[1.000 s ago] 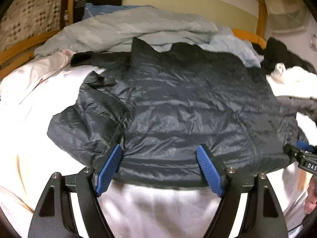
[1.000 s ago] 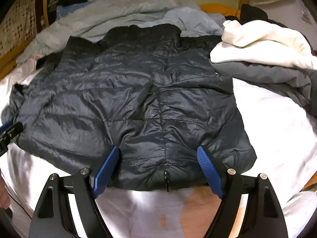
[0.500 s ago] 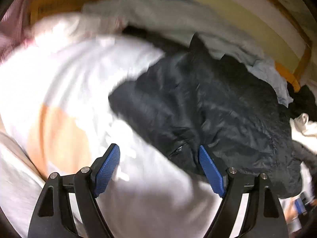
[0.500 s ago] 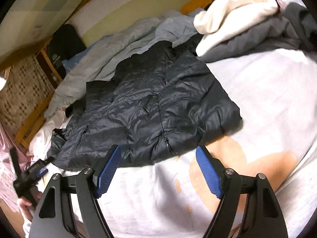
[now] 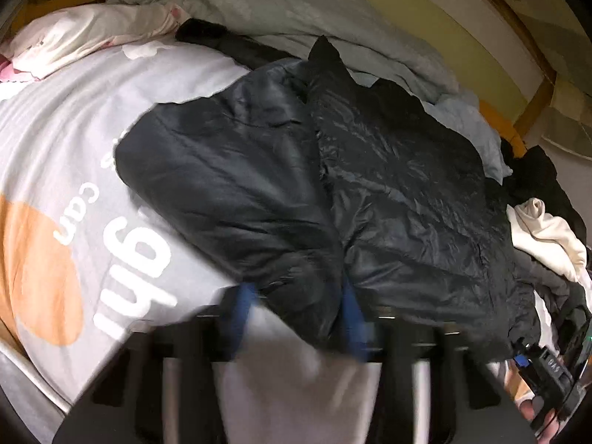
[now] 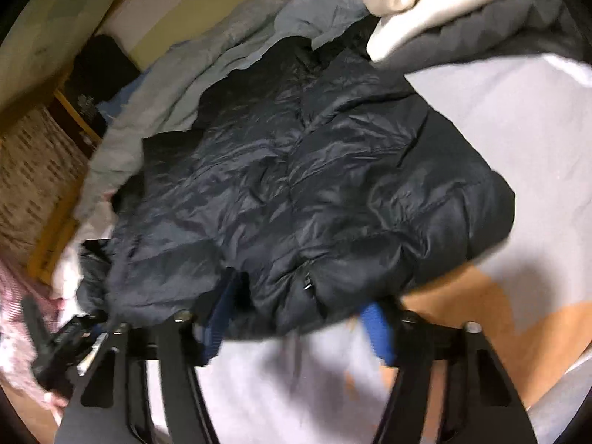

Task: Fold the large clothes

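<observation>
A black puffer jacket [image 5: 388,192] lies spread on the bed, its hem toward me. In the left wrist view my left gripper [image 5: 298,310] is at the hem's left corner. Its jaws are closing, and the bunched corner fills the gap and touches both blue pads. In the right wrist view the jacket [image 6: 314,170] shows its zip at the hem. My right gripper [image 6: 299,325] is closing around that hem, which lies between the pads without a clear pinch. Each gripper also shows in the other's view: the right gripper [image 5: 547,370] and the left gripper [image 6: 66,336]. Both frames are blurred.
The white bedsheet [image 5: 66,185] has orange patches and lettering. A pale grey duvet [image 5: 296,7] is heaped behind the jacket. A cream garment [image 6: 425,0] and a grey one [image 6: 518,26] lie at the jacket's right. The wooden bed frame [image 5: 536,100] runs behind.
Both grippers rolled and dropped onto the jacket's hem, the left at its left corner and the right near the zip. Both pairs of jaws have narrowed around the cloth.
</observation>
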`<state>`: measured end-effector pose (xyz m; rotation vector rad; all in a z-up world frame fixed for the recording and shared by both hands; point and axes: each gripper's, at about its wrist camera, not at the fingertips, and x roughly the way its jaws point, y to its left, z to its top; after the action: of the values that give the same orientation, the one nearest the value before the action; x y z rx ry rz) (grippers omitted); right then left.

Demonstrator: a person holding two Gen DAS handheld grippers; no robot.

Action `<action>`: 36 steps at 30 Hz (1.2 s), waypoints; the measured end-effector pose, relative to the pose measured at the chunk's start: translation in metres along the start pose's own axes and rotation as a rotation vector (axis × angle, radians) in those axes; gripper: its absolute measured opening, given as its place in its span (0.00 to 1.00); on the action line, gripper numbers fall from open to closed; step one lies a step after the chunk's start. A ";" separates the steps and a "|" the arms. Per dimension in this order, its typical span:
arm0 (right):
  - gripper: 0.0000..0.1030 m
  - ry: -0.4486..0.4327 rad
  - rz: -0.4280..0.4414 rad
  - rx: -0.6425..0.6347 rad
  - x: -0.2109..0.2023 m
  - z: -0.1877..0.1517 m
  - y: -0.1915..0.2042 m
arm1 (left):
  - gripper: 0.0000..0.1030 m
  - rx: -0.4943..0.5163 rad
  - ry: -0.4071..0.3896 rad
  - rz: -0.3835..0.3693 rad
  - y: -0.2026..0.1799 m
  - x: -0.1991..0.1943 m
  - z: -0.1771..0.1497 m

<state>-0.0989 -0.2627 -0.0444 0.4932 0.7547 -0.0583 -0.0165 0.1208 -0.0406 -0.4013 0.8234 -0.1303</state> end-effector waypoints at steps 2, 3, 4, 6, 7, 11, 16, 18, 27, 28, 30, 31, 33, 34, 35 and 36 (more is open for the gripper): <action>0.20 -0.053 0.013 -0.010 -0.010 -0.003 0.000 | 0.14 -0.025 0.005 -0.015 -0.001 -0.001 0.002; 0.17 -0.087 0.020 -0.016 -0.020 -0.004 0.001 | 0.13 -0.025 -0.018 -0.011 -0.004 -0.008 0.001; 0.14 -0.136 0.022 -0.038 -0.031 -0.005 0.005 | 0.13 -0.007 -0.049 -0.014 -0.008 -0.020 -0.001; 0.12 -0.199 0.009 -0.088 -0.052 -0.007 0.015 | 0.12 0.012 -0.087 -0.027 -0.014 -0.044 -0.003; 0.12 -0.221 0.011 -0.104 -0.066 -0.010 0.019 | 0.12 0.015 -0.106 -0.037 -0.017 -0.059 -0.004; 0.12 -0.178 0.039 -0.079 -0.097 -0.013 0.017 | 0.16 -0.017 -0.122 -0.039 -0.017 -0.099 -0.012; 0.15 -0.003 0.061 0.060 -0.076 -0.010 -0.005 | 0.38 -0.019 -0.060 0.015 -0.017 -0.086 -0.014; 0.15 0.031 0.039 0.064 -0.066 -0.010 -0.007 | 0.44 -0.014 -0.013 0.035 -0.013 -0.078 -0.017; 0.39 0.042 0.063 -0.116 -0.066 0.002 0.028 | 0.57 -0.024 0.013 -0.038 -0.025 -0.072 0.001; 0.39 0.035 0.080 -0.115 -0.068 0.011 0.031 | 0.58 -0.018 0.004 -0.045 -0.029 -0.073 0.012; 0.39 0.019 0.104 -0.127 -0.072 0.031 0.035 | 0.58 0.004 -0.023 -0.020 -0.036 -0.073 0.034; 0.39 0.003 0.099 -0.135 -0.072 0.044 0.039 | 0.59 0.018 -0.042 -0.007 -0.041 -0.072 0.048; 0.43 -0.026 0.071 -0.143 -0.070 0.066 0.042 | 0.61 0.059 -0.092 0.040 -0.048 -0.064 0.072; 0.44 -0.043 0.040 -0.149 -0.065 0.080 0.043 | 0.60 0.083 -0.102 0.112 -0.052 -0.055 0.083; 0.44 -0.052 0.008 -0.152 -0.060 0.091 0.044 | 0.60 0.105 -0.090 0.140 -0.054 -0.044 0.093; 0.42 -0.060 -0.035 -0.160 -0.052 0.103 0.046 | 0.58 0.121 -0.052 0.141 -0.054 -0.032 0.103</action>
<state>-0.0603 -0.2750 0.0725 0.3249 0.7031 -0.0447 0.0392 0.1106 0.0656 -0.2304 0.7860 -0.0380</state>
